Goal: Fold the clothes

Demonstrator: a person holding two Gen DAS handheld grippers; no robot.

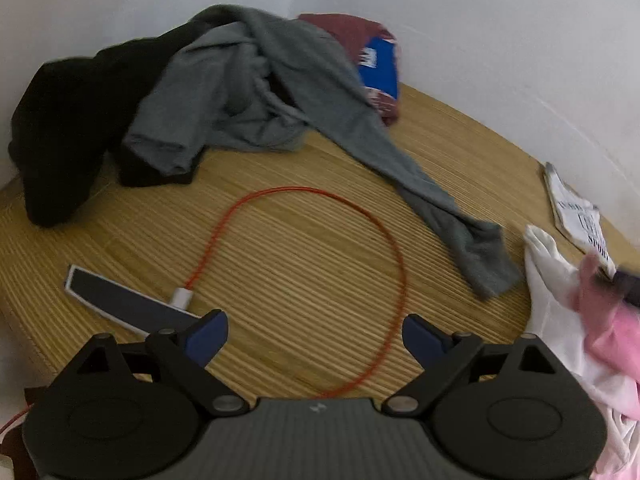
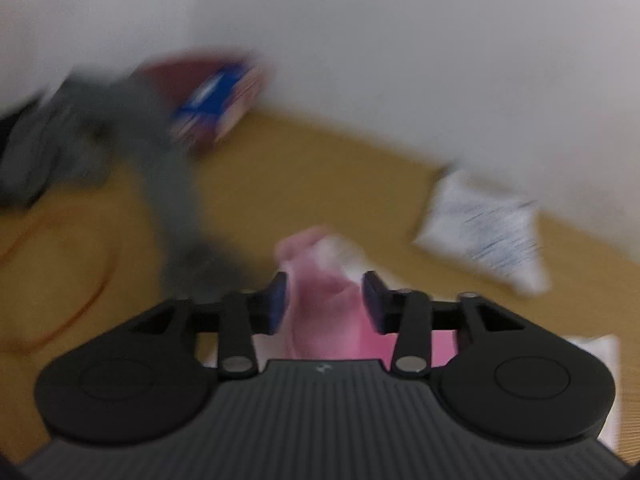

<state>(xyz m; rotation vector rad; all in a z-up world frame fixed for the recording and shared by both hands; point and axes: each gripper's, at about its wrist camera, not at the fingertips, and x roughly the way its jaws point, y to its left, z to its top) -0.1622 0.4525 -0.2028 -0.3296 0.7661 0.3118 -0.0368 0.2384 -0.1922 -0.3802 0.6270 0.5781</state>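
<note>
My left tongs (image 1: 315, 334) hang with the jaws spread wide and nothing between them, above the bare middle of the woven mat (image 1: 280, 248). My right tongs (image 2: 325, 304) have pink cloth between the pads; the jaws are part-way apart and the view is blurred, so I cannot tell whether they grip the cloth or only straddle it. The pink and white garment (image 1: 576, 320) lies bunched at the right edge of the mat, off to the right of the left tongs and directly at the right tongs, so the right hand is the nearer one. Its long axis cannot be read from the bunch. I judge that the next move needs the left tongs to travel right and take a second edge of this garment so it can be spread flat. A grey garment (image 1: 256, 92) lies heaped toward the far left corner with one sleeve running out toward the right edge, its end just beside the white cloth. A black garment (image 1: 60, 128) sits at the far left. A folded white item (image 2: 480, 228) lies near the far right edge. A red cable (image 1: 360, 216) loops across the middle, under the path of the left tongs; it could snag.
</note>
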